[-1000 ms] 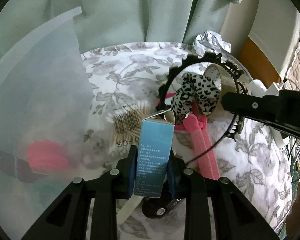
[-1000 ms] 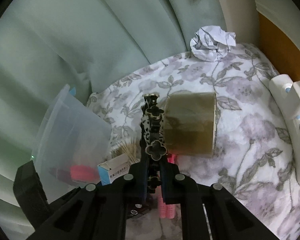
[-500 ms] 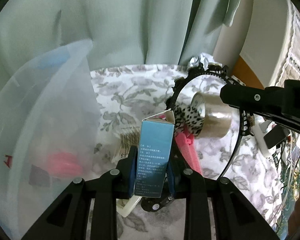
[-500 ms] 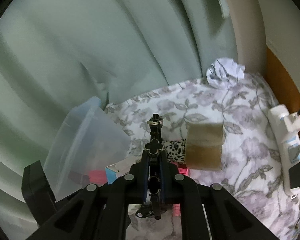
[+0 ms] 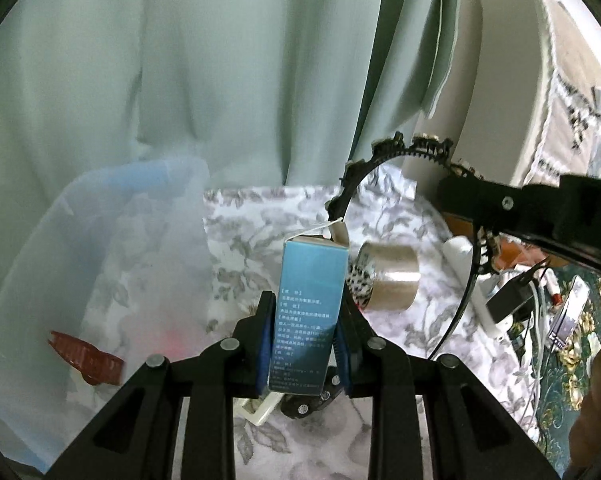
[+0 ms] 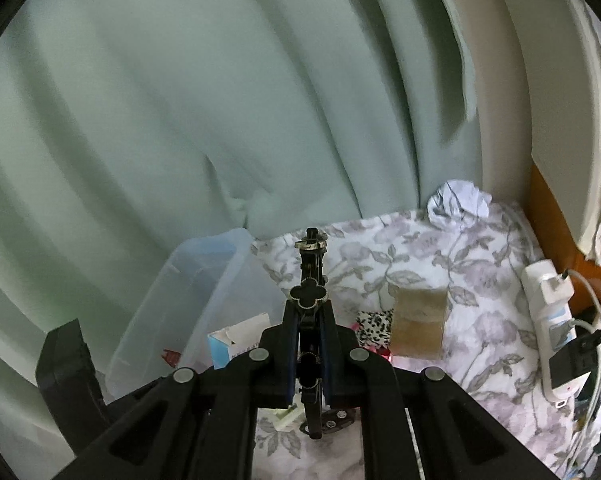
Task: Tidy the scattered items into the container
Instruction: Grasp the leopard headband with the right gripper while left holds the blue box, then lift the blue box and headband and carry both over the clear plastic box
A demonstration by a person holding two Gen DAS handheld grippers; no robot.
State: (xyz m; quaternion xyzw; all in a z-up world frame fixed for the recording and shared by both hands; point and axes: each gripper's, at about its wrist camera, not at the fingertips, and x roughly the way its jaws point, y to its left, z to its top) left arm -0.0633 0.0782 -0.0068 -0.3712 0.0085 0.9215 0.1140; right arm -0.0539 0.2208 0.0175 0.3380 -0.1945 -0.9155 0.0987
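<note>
Two grippers are working above a floral tablecloth, each carrying one item. The left gripper is clamping a single blue carton upright between its pads, the carton's top flap standing open and small white print running down its near face. The right gripper is pinching one black headband, edge-on in its own view, studded with clover-shaped ornaments; from the left wrist view the same headband is arching as a toothed hoop above the table, to the right of the carton.

One translucent plastic container is standing at the left of the table against a pale green curtain, holding what is probably a red hair clip, though the cloudy wall is blurring it. Lying on the cloth to the right are one roll of brown tape, one leopard-print bow touching it, and, far back, one crumpled paper ball. One white power strip is lying along the right edge.
</note>
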